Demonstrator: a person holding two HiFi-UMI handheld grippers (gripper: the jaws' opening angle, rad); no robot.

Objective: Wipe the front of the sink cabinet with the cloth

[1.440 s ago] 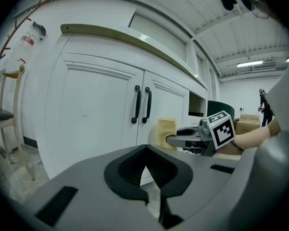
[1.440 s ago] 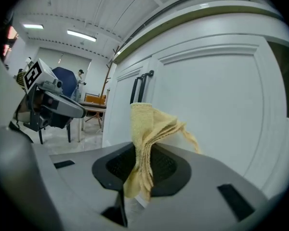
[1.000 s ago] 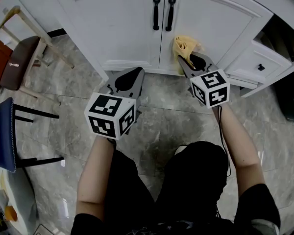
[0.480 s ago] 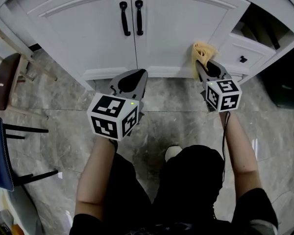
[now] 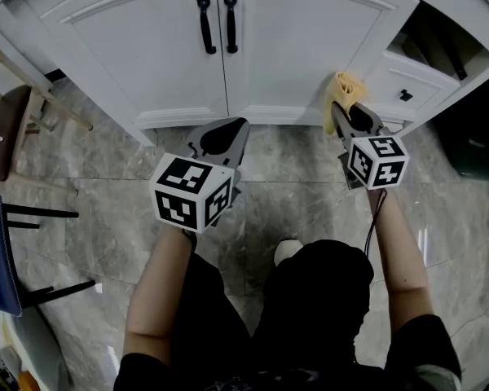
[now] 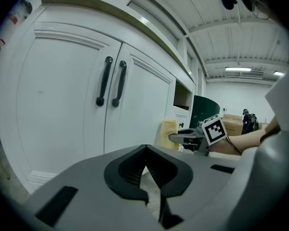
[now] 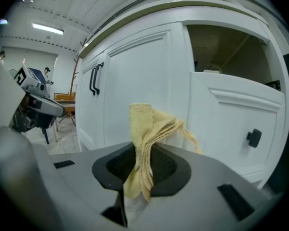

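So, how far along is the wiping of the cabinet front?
Done: right gripper is shut on the yellow cloth. In hand: cloth held at the right door's lower corner. Left: the cabinet front shows no wipe marks, so I cannot tell how much remains.

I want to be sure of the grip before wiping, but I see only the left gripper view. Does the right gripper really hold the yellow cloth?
Observer: Yes. In the right gripper view, the right gripper has its jaws shut on the folded yellow cloth, which sticks out past them.
Operator: Where on the cabinet is it?
Observer: In the head view, it is at the lower right edge of the right door, beside the small drawer.
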